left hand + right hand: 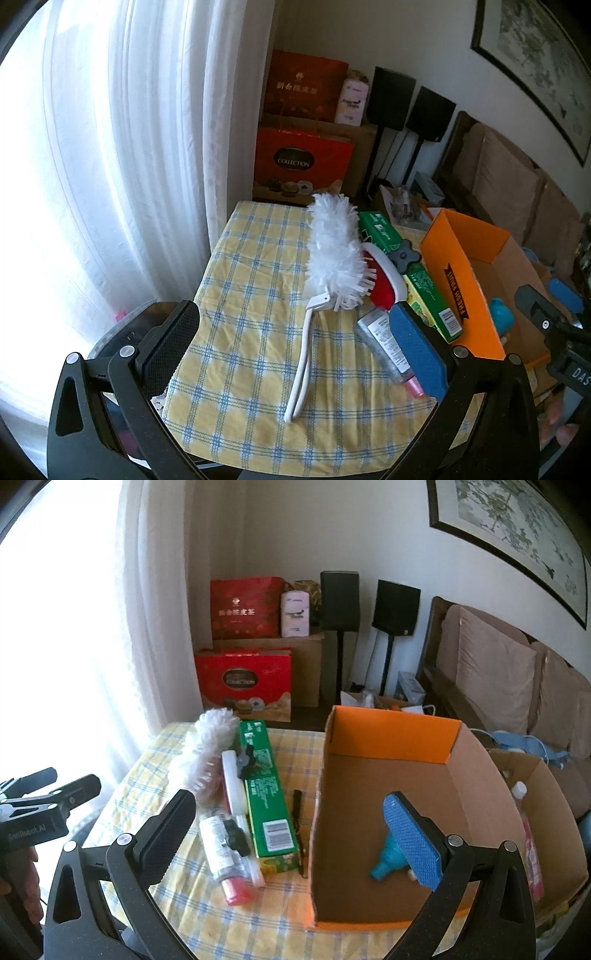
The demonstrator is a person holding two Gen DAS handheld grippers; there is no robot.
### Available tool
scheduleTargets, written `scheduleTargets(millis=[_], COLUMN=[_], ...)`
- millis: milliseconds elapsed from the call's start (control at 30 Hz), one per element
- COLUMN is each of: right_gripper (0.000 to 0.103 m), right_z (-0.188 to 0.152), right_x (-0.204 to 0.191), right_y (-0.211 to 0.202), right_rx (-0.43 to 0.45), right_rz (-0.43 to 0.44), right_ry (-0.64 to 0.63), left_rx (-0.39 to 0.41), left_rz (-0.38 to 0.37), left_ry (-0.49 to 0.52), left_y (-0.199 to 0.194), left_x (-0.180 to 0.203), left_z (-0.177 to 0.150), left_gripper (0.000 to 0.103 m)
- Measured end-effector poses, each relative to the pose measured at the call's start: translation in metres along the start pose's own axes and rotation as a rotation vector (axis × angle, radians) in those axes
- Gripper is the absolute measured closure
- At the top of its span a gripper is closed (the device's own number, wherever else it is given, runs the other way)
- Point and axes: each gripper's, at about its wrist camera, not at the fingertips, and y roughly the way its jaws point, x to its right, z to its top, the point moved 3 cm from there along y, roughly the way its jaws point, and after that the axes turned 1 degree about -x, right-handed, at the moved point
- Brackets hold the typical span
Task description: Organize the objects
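Checked tablecloth (258, 295), teal object (388, 856) (partly hidden) in cardboard box (391, 738)

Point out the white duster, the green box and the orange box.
white duster (334, 247), left wrist view, fluffy head.
green box (267, 797), right wrist view, top face.
orange box (391, 733), right wrist view, inner far wall.

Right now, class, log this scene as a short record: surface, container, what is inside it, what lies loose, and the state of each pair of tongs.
surface: table with yellow checked cloth
container: open orange box, on the table's right side
inside box: blue toy
loose on cloth: white duster, green carton, clear bottle, red brush
left tongs: open, empty
right tongs: open, empty
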Motion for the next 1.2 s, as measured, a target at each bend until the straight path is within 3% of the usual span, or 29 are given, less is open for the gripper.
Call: scheduleTargets(millis=[233,667,933,1100,1200], right_gripper=[0.002,0.045,0.048,0.06,0.06], right_z=[0.007,0.025,0.032,0.032,0.031], right_x=[-0.007,-0.013,-0.015,-0.023,-0.025], right_y=[0.013,0.066,0.102,0.125,0.137], right_rx=[-0.002,-0.1,-0.152,-0.201,-0.229], right_rz=[0.023,0.155,0.174,0.191,0.191], right_ry=[-0.005,0.027,0.044,0.032,0.026], left_rx=[-0.045,-0.111,-0.143,-0.155,-0.166], left_rz=[-0.04,-0.11,-0.135,-0.153,-0.169], left_ry=[-0.001,0.072,0.079,0.084,0.091], left_y=[0.017,0.045,0.061,0.067,0.071], left_x=[0.004,0.037,0.051,0.056,0.061], left_z=[-0.011,-0.025,-0.031,-0.033,-0.034], left_gripper=[0.0,0.007,0.007,0.008,0.011])
